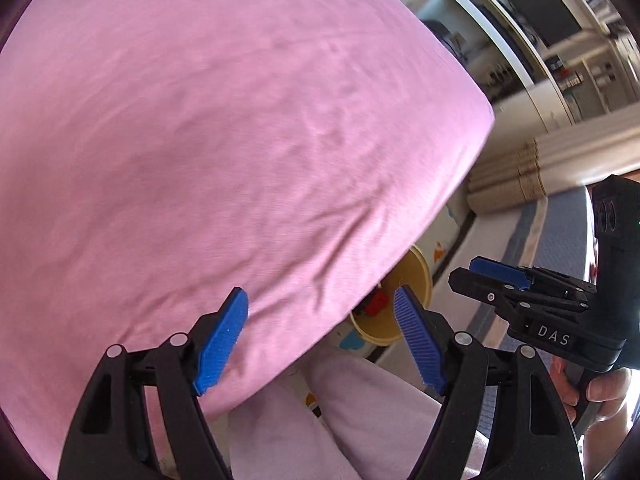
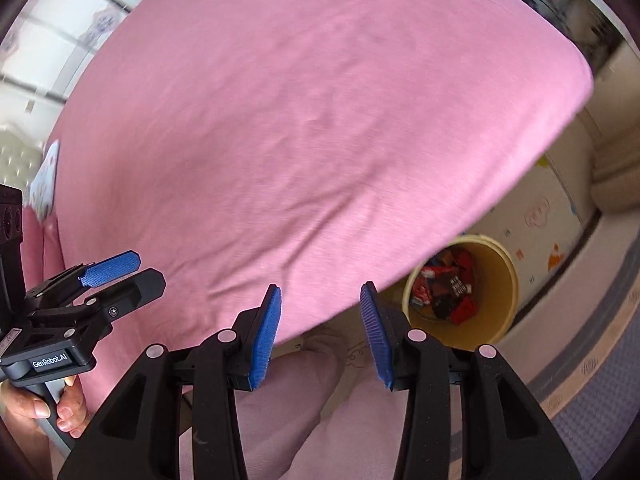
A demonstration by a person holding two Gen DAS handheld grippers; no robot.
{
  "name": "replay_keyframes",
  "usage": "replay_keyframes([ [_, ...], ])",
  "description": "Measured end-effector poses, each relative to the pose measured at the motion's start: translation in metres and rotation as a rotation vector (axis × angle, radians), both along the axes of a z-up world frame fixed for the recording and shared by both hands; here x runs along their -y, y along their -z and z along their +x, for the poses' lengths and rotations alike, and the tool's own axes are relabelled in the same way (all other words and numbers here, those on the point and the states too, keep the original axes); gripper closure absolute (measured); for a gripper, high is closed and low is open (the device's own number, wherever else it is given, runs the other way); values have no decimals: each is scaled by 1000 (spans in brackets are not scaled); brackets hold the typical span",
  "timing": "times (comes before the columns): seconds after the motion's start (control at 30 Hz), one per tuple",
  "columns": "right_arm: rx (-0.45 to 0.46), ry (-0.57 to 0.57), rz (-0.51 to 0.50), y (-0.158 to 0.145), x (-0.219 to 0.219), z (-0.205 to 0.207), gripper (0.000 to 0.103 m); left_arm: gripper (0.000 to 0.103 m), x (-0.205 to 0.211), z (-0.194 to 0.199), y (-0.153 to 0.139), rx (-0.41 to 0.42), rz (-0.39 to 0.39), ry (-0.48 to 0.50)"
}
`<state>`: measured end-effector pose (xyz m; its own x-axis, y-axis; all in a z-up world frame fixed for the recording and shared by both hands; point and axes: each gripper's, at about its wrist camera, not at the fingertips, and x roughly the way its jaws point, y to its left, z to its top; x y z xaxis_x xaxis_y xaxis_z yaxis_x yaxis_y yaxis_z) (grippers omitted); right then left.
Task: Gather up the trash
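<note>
Trash bin (image 2: 506, 280): round, pale yellow, smooth-walled; lower right of the right wrist view, interior open to sight, holding crumpled red, black and white wrappers (image 2: 446, 292). In the left wrist view the bin (image 1: 416, 276) sits lower centre, mostly hidden under pink cloth (image 1: 240, 140), only a red scrap showing.

Cloth: soft, creased, filling both frames.

Left gripper (image 1: 320, 344): ribbed blue pads, jaws released, nothing between.

Right gripper (image 2: 320, 336): jaws apart, empty.

Floor mat (image 2: 560, 216): pale, cartoon-printed.
</note>
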<state>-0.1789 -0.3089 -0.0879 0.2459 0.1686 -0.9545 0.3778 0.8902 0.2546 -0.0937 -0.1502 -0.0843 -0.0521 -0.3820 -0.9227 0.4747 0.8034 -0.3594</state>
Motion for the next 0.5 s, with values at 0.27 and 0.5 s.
replay_keyframes([
  [0.27,50,-176,-42,-18,-77,51,60,26,-92,15,-21,75,7,-166],
  [0.5,137,-280,-113,-49,-112,79,54,14,-128,17,-55,174,8,-266],
])
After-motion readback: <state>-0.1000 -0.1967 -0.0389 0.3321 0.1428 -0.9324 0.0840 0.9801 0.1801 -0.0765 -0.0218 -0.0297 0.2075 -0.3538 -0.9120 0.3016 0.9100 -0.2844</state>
